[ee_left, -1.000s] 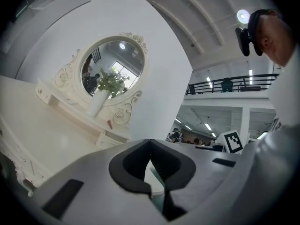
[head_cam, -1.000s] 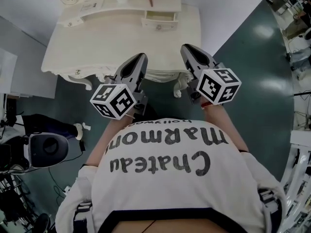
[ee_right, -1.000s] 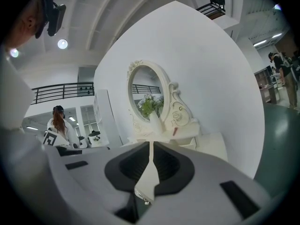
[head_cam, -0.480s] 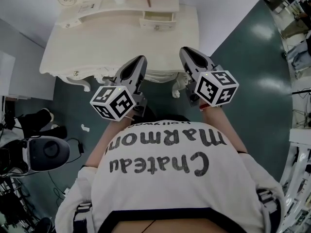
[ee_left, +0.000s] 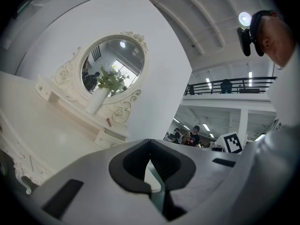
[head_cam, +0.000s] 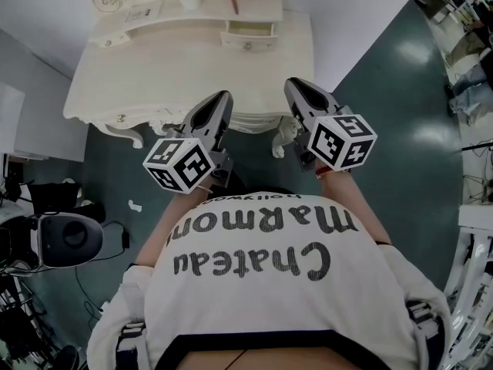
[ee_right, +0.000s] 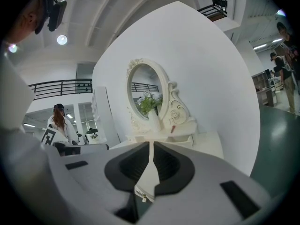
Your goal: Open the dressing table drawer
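Head view: the cream carved wooden dressing table (head_cam: 185, 68) fills the top, its small cream drawer (head_cam: 250, 31) far back under the raised shelf. Left gripper (head_cam: 223, 96) and right gripper (head_cam: 293, 85) hover at the scalloped front edge, with bare tabletop between them and the drawer. Dark green floor (head_cam: 385, 91) lies open to the right.

Left gripper view: jaws pressed together, empty, oval mirror (ee_left: 112, 69) ahead.

Right gripper view: jaws together too, nothing pinched.
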Motion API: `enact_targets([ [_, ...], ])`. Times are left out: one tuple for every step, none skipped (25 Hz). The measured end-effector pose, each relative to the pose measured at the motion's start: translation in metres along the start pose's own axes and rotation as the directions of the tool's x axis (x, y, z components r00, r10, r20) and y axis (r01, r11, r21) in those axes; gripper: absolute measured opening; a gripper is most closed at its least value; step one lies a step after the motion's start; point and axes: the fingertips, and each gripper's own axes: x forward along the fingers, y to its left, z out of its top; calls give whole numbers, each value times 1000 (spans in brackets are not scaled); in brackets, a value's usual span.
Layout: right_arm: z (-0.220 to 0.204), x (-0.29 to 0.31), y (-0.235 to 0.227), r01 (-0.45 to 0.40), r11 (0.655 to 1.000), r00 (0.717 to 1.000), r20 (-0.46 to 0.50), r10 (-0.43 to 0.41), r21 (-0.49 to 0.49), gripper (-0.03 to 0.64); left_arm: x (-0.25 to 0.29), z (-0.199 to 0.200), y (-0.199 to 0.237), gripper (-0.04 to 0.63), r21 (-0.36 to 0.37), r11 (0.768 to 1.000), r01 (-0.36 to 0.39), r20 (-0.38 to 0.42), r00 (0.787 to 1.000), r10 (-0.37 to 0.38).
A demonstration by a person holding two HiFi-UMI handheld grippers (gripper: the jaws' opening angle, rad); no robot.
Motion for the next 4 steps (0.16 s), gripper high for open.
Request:
enact_targets([
  [0, -1, 0, 0, 1000, 1000, -1, 0, 0, 46, -1, 0, -1, 21, 1, 1000, 0, 0, 1000, 0],
  [0, -1, 0, 0, 1000, 1000, -2, 0, 0, 46, -1, 0, -1, 23, 1, 1000, 0, 0, 1000, 0],
  [-1, -1, 1, 0, 1000, 1000, -3, 0, 0, 46, -1, 0, -1, 23, 1, 1000, -1, 0, 1000, 1],
  [-1, -1, 1, 0, 1000, 1000, -4, 0, 0, 46, -2, 1, -1, 21, 1, 1000, -2, 0, 1000, 2],
])
